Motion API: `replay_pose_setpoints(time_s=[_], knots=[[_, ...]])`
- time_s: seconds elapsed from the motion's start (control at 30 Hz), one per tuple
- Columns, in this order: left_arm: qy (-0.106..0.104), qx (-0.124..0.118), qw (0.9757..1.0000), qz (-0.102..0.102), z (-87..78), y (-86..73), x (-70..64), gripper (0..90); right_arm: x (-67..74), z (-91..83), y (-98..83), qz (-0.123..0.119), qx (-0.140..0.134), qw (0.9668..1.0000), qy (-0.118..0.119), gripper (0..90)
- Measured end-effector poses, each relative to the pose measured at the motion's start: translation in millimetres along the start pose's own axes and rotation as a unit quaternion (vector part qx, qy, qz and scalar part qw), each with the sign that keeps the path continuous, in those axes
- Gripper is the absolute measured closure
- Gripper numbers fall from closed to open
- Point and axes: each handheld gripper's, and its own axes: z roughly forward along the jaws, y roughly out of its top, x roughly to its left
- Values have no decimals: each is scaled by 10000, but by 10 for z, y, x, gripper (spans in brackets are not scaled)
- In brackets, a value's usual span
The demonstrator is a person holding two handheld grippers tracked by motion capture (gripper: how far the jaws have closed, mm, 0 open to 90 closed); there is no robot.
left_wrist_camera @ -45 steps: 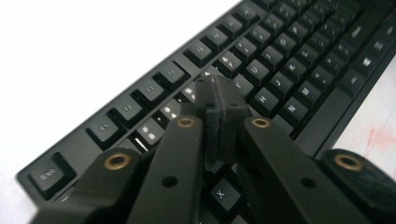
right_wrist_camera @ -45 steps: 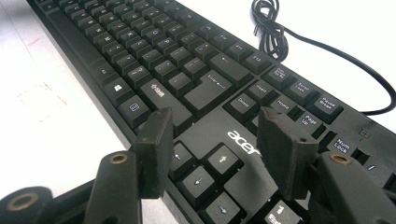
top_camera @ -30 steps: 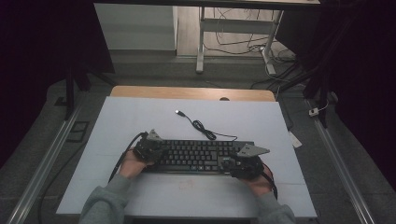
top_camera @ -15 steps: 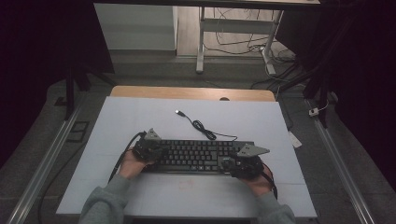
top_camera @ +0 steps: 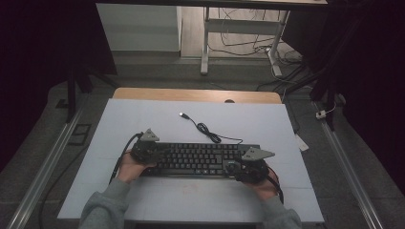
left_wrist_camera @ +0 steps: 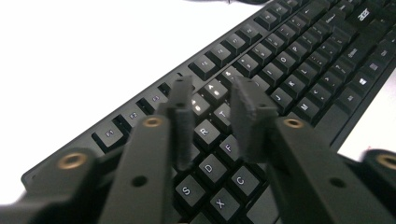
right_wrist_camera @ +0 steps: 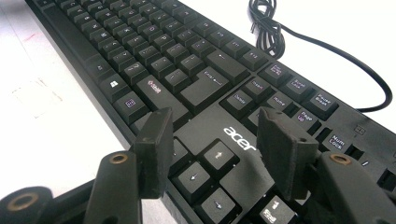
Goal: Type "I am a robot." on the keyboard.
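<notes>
While both grippers' fingers (left_wrist_camera: 250,119) hover parted, just-opened left ones included, the keyboard (top_camera: 196,157) lies beneath.

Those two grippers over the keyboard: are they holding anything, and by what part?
Nothing is held. The left gripper and right gripper hover open over the keyboard keys.

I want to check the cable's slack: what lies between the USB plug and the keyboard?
In the high view, the black cable, bunched midway, runs from the USB plug to the keyboard across the bare table.
</notes>
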Motion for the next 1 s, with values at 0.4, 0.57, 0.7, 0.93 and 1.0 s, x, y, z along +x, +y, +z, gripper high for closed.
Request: replay_pose_setpoints(time_s=[0.4,0.57,0.7,0.93,1.0], knots=[[105,-28,9999,-34,-86,-5,-36,490,-1,1,0,-2,-2,10000,-8,463],[156,-5,9999,-28,-122,-29,-60,455,-3,0,1,1,-11,10000,-14,463],[186,7,9998,-47,-152,-73,-88,440,-3,0,2,7,-20,10000,-9,463],[259,14,9995,-160,-230,-198,-140,423,1,9,7,3,-54,10000,29,464],[289,5,9994,-198,-260,-235,-151,421,2,10,9,11,-65,10000,32,464]])
